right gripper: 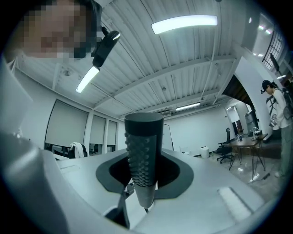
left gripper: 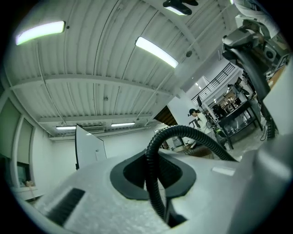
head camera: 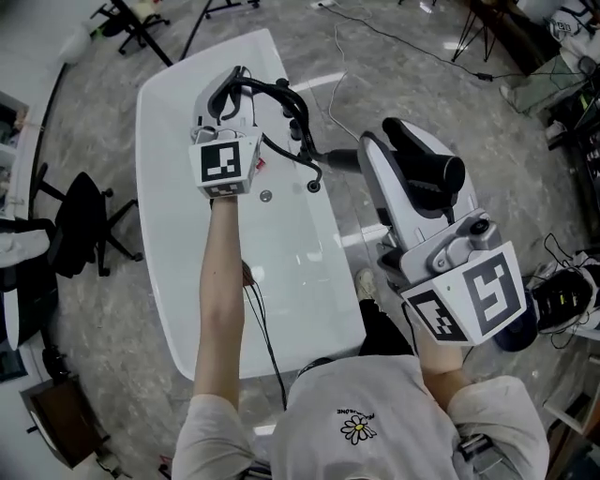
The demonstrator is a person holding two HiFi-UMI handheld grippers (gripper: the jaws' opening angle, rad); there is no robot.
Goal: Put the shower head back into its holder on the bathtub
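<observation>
A white bathtub (head camera: 178,272) lies below me on a grey floor. My left gripper (head camera: 228,89) hovers over its far end, shut on the black ribbed hose (head camera: 279,94). In the left gripper view that hose (left gripper: 156,183) passes between the jaws and arches off to the right. The hose runs down to a black fitting (head camera: 314,178) on the tub's right rim. My right gripper (head camera: 412,155) is beside the tub's right edge, shut on the black shower head (head camera: 429,167). In the right gripper view the studded shower head (right gripper: 143,155) stands upright between the jaws.
A black office chair (head camera: 84,225) stands left of the tub. Tripod legs (head camera: 141,28) and cables (head camera: 412,47) cross the floor beyond it. Black gear (head camera: 562,300) lies at the right. A person (right gripper: 277,114) stands by a desk (right gripper: 245,146) far off.
</observation>
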